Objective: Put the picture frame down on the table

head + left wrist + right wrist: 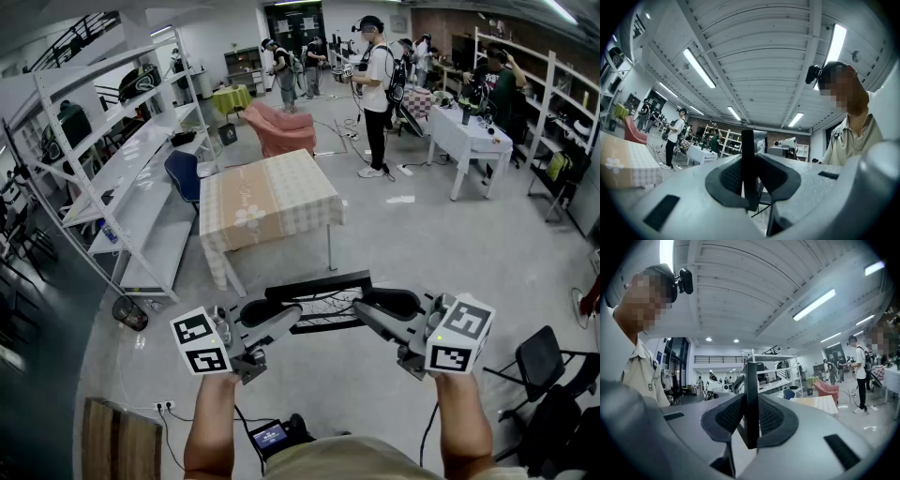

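Observation:
I hold a black picture frame (317,285) in the air between both grippers, well short of the table with the checked cloth (267,199). My left gripper (281,320) is shut on the frame's left edge, and my right gripper (373,315) is shut on its right edge. In the left gripper view the frame's edge (747,146) stands as a dark upright bar clamped between the pads (729,178). The right gripper view shows the same: the frame's edge (751,380) is pinched between the ribbed pads (771,417). The table's top is bare.
White shelving (122,178) runs along the left, with a blue chair (184,174) beside the table. A pink armchair (279,129) stands behind it. Several people (377,84) stand at the back near a white table (469,139). A black chair (548,361) is at lower right.

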A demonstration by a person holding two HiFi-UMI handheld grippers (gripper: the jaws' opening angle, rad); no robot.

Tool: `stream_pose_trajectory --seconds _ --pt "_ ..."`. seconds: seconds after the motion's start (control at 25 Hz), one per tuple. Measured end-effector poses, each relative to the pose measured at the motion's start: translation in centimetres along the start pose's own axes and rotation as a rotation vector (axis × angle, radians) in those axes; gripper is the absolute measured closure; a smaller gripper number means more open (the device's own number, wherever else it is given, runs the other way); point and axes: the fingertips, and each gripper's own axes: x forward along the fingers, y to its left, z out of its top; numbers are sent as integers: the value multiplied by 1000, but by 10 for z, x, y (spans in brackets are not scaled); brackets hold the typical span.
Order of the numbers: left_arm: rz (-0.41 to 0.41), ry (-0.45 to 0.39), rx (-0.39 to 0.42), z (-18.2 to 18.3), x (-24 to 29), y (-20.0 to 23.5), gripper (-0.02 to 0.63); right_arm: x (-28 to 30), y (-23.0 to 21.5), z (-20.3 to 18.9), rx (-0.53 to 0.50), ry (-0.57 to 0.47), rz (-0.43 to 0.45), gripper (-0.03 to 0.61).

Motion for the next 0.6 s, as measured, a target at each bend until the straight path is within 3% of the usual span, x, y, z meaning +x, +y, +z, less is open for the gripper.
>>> stream_pose_trajectory --seconds 0.6 --pt "1 2 -3 1 -5 2 552 6 2 0 11 -2 7 502"
